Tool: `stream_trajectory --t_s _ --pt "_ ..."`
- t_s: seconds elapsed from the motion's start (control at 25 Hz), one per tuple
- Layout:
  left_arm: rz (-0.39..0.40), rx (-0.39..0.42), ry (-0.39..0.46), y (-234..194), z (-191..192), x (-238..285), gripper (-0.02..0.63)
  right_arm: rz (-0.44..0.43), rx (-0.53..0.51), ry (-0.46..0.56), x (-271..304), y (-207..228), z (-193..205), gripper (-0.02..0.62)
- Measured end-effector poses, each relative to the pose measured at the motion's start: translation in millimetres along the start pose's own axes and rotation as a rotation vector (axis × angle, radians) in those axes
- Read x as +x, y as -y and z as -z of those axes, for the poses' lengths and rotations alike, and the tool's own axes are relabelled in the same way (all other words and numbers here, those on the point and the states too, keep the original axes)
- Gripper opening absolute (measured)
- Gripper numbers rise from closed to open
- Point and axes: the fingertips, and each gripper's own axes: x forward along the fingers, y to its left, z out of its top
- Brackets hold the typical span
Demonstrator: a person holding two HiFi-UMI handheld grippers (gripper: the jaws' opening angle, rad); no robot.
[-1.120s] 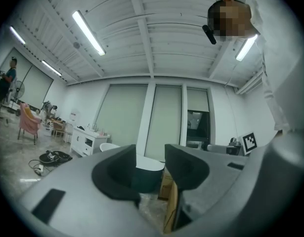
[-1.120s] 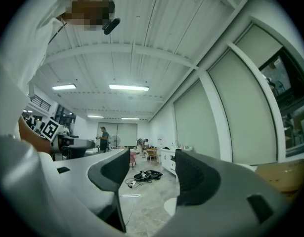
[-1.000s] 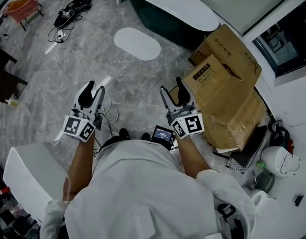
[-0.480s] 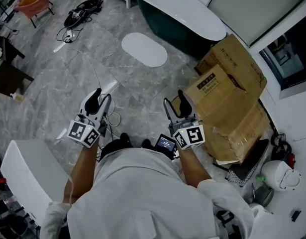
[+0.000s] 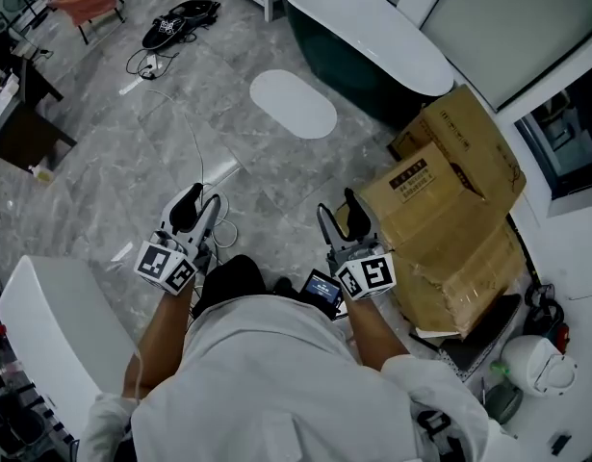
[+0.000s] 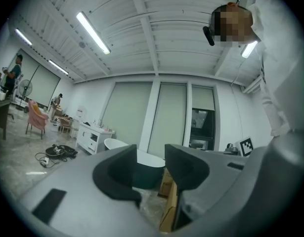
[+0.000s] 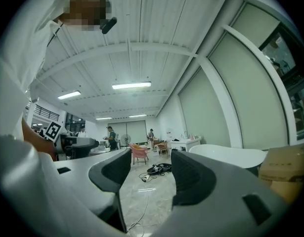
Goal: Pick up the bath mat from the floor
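Near the person, the left gripper (image 5: 198, 205) and right gripper (image 5: 341, 215) both have their jaws apart with nothing between them. Farther off, the bath mat (image 5: 294, 104), a plain white oval, lies flat on the grey marbled floor (image 5: 113, 152), just beside the dark bathtub (image 5: 373, 41).

The grey marbled floor (image 5: 103, 162) carries a white oval bath mat (image 5: 294, 104), lying flat at the far middle, just beside a dark bathtub (image 5: 368, 32). Cardboard boxes (image 5: 450, 200) stand at the right. A black heap (image 5: 180, 22) lies far left, and a thin white cable (image 5: 192, 142) trails nearer.
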Motion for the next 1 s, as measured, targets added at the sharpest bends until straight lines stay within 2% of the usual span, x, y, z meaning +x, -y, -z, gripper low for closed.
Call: stream_trajectory --t_s 0.12,0.24,0.4,0.56,0.68,1.0 --pt "-0.011 0.001 -0.006 -13 3 3 0.179 -0.006 0.019 -0.003 16 4 4 0.273" --pt "-0.034 -0.032 -0.007 -34 8 13 0.178 0.004 0.040 -0.011 38 13 8 0.273" --pt "-0.022 -0.050 0.014 -67 5 42 0.175 0.010 0.036 -0.020 77 25 10 0.273" --pt "-0.014 -0.057 0.037 -110 -1 82 0.173 0.020 0.032 -0.009 131 49 7 0.273" --pt "0.003 -0.070 0.047 -148 -11 113 0.173 0.033 0.003 0.006 178 67 -2 0.224" --pt "0.045 -0.078 0.058 -240 -44 176 0.170 0.040 -0.017 -0.002 292 81 -16 0.225"
